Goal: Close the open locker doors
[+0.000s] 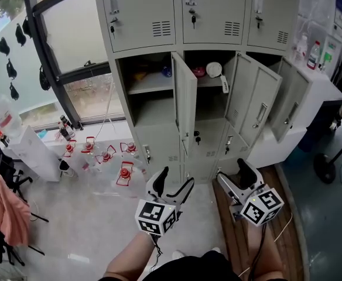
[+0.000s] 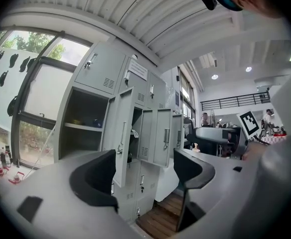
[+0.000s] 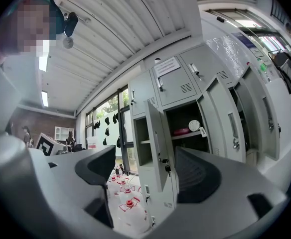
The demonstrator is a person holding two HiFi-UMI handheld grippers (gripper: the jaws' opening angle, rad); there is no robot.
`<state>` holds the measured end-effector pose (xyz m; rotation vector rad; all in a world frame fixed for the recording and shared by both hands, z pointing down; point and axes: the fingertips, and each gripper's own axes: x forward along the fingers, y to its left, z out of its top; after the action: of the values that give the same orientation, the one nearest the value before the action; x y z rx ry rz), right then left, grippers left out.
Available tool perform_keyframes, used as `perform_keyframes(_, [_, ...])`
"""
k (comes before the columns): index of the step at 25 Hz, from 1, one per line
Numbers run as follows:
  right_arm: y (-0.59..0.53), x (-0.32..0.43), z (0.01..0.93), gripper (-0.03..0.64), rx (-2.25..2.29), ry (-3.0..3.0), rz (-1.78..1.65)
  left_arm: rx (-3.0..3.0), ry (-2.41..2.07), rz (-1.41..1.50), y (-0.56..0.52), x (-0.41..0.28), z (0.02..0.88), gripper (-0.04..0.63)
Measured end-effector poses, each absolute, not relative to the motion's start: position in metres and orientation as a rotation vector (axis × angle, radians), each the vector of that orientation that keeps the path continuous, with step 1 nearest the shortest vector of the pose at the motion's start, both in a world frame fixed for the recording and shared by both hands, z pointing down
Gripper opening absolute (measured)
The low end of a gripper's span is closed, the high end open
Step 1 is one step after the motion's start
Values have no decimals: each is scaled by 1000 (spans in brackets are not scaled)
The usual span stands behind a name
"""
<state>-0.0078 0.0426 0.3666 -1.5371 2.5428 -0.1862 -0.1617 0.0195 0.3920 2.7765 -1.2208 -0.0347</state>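
the lockers (image 1: 144, 16) and their open doors (image 1: 185, 101) look like sheet metal under matt pale-grey paint. the left hand-held gripper (image 1: 174, 180) and right hand-held gripper (image 1: 234, 177) have smooth grey plastic bodies with matt black jaw linings; the right one's lining looks ribbed, perhaps rubber. the boards (image 1: 231, 239) are bare brown wood. the floor (image 1: 89, 227) is smooth and faintly glossy. the jugs (image 1: 124, 173) are clear plastic. a pink cloth (image 1: 7, 206) hangs limp.

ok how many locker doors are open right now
3, all in the middle row: left door, seen nearly edge-on; middle door; right door. The top row is shut; the bottom row is partly hidden behind them.
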Motion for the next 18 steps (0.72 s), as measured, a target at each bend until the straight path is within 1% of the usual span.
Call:
perform_keyframes(7, [12,-7,370,370,-1513,2558,-201,2777,-1226,-32,-6,-158,395,367])
perform_keyframes(18, [-75,10,370,368,-1391,2619,-240,2732,-1346,-40,-77,-140,388,367])
